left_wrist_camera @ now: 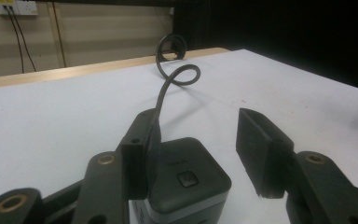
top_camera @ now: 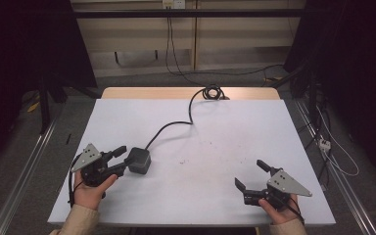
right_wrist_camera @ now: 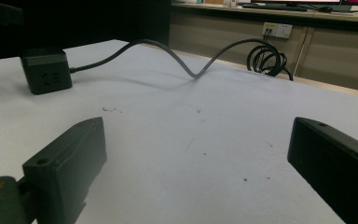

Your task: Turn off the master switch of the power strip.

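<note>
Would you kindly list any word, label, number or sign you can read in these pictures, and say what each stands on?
No text can be read.
Power cube, top face: a faint printed line above its button, too blurred to read.
Power cube's side: socket slots, no lettering.
Wall socket: no legible marking.

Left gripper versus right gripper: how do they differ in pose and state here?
The left gripper has its jaws around the cube power strip, one pad against its side and the other apart from it; the right gripper has bare table between its jaws. The left gripper's jaws stand narrower, the right gripper's wide open. Both are hand-held, low over the table, each with a grey three-cornered plate on top.
</note>
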A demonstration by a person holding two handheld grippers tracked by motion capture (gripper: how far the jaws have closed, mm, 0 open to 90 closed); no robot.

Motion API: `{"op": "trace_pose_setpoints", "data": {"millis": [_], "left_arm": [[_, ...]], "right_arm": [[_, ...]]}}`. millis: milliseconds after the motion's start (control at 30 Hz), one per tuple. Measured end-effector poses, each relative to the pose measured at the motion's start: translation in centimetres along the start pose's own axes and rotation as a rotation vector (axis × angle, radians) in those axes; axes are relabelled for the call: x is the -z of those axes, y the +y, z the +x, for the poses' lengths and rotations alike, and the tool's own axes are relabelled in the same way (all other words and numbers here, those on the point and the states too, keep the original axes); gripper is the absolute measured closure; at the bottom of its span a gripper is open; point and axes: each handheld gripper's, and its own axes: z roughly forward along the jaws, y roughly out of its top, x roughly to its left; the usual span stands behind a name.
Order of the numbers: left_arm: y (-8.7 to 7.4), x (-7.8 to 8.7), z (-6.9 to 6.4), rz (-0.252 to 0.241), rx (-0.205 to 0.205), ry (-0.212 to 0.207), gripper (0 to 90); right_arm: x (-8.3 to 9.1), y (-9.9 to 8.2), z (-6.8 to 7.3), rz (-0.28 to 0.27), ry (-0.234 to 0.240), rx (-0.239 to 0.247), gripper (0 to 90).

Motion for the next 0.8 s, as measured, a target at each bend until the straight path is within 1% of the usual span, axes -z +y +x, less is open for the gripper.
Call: {"op": "trace_pose_setpoints", "data": {"millis": [67, 100, 167, 233, 300, 367, 400, 667, 800], "left_arm": [[0.01, -0.06, 0.00, 0.002, -0.003, -0.001, 50.9], [0.00, -0.09, 0.03, 0.001, 0.001, -0.006, 50.9], [-0.01, -0.14, 0.04, 0.005, 0.007, 0.002, 51.4], [0.01, -0.16, 0.14, 0.007, 0.010, -0.002, 52.5], [0.04, -0.17, 0.20, 0.001, 0.024, -0.004, 53.1], [0.10, -0.19, 0.29, 0.005, 0.027, -0.004, 54.2], [0.11, -0.23, 0.30, 0.004, 0.034, -0.004, 55.1], [0.32, -0.40, 0.41, 0.009, 0.039, -0.009, 60.5], [0.41, -0.46, 0.51, 0.022, 0.045, -0.019, 63.5]], "right_arm": [[0.02, -0.02, -0.10, -0.001, -0.003, 0.004, 4.0], [0.02, -0.02, -0.10, -0.001, -0.003, 0.004, 4.0], [0.02, -0.01, -0.12, -0.001, -0.004, 0.004, 4.0], [0.01, -0.01, -0.10, 0.000, -0.002, 0.004, 4.0], [0.02, -0.01, -0.09, 0.000, -0.002, 0.004, 4.0], [0.03, -0.02, -0.10, 0.000, -0.003, 0.006, 4.0], [0.05, -0.02, -0.11, 0.001, -0.004, 0.005, 4.0], [0.09, -0.02, -0.10, 0.001, -0.004, 0.006, 4.1], [0.11, -0.02, -0.13, 0.000, -0.004, 0.004, 4.0]]}}
